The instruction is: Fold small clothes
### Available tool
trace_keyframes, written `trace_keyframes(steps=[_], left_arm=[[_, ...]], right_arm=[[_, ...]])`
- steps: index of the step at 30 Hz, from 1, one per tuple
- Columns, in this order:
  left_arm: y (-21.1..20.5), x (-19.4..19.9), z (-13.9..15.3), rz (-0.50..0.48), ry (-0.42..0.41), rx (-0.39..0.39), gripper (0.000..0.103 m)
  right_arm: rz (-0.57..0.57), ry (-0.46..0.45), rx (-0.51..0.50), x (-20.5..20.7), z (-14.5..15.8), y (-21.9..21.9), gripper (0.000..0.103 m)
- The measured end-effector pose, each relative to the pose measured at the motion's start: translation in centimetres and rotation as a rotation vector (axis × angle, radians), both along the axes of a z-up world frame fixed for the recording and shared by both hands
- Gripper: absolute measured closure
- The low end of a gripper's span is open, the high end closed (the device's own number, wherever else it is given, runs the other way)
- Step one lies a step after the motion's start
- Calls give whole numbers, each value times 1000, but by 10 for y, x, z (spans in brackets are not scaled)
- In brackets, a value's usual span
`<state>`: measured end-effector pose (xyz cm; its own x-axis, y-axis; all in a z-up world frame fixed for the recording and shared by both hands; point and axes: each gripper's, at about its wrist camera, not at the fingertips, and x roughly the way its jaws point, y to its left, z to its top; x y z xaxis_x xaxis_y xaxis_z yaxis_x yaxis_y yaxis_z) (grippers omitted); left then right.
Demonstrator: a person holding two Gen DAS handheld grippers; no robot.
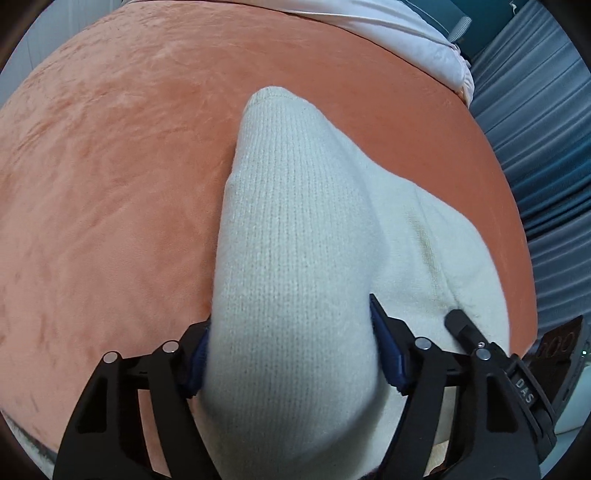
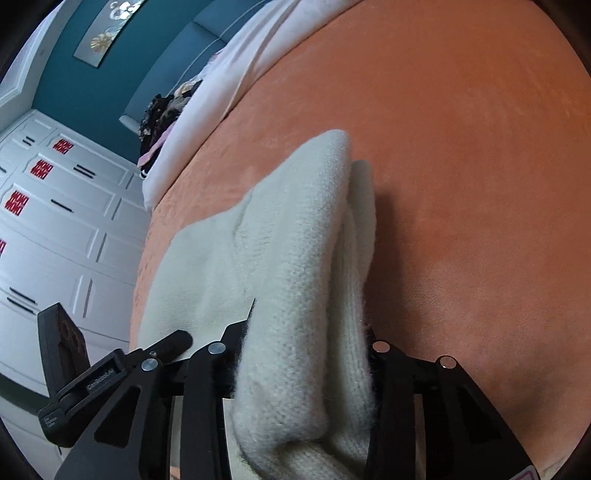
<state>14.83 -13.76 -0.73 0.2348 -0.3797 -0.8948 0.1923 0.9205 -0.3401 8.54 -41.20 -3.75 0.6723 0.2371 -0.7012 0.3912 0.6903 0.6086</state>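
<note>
fold: midway, probably | left gripper (image 1: 291, 354), right gripper (image 2: 306, 365): clamped on sweater (image 1: 295, 240), lifted off blanket (image 1: 110, 184) toward 12 | left: laying down, flattening

Premises are presenting as a domestic bedroom. An orange plush bedspread (image 2: 461, 147) is covering a bed and lying directly under both grippers. White bedding (image 1: 417, 37) is bunching at the far edge ahead of the left gripper. White panelled wardrobe doors (image 2: 66, 229) carrying red stickers are standing far left of the right gripper, below a teal wall (image 2: 85, 92) bearing a framed picture (image 2: 107, 31). Blue-grey curtains (image 1: 546, 155) are hanging right of the left gripper.
</note>
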Motion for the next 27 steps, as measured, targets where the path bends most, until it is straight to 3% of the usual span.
trace_keyframes(steps=[4,7,9,11,14,15,17,20,24,27], left_arm=[[13,-27,3,-16,68,-12,34],[27,-53,-12,-28,139,-22,31],[39,-65,-28,-8,162,-26,17],[45,-65,-38,13,167,-86,11],[45,-53,-44,36,201,-124,13],[44,-51,-40,29,194,-116,20],[36,-50,-22,0,145,-84,31],[39,-52,10,-16,76,-109,42],[55,-53,65,-7,-18,-207,45],[69,-59,122,-24,-147,-277,45]], right_arm=[[41,4,-30,-26,20,16,67],[39,56,17,-58,7,20,65],[25,103,68,-79,-15,21,56],[-8,119,142,-92,-35,17,49],[-49,112,214,-92,-47,13,48],[-53,120,205,-88,-44,14,55],[-29,110,135,-82,-28,21,65],[27,14,40,-76,19,37,67],[57,-111,-56,-75,84,58,67],[78,-241,-128,-81,140,74,67]])
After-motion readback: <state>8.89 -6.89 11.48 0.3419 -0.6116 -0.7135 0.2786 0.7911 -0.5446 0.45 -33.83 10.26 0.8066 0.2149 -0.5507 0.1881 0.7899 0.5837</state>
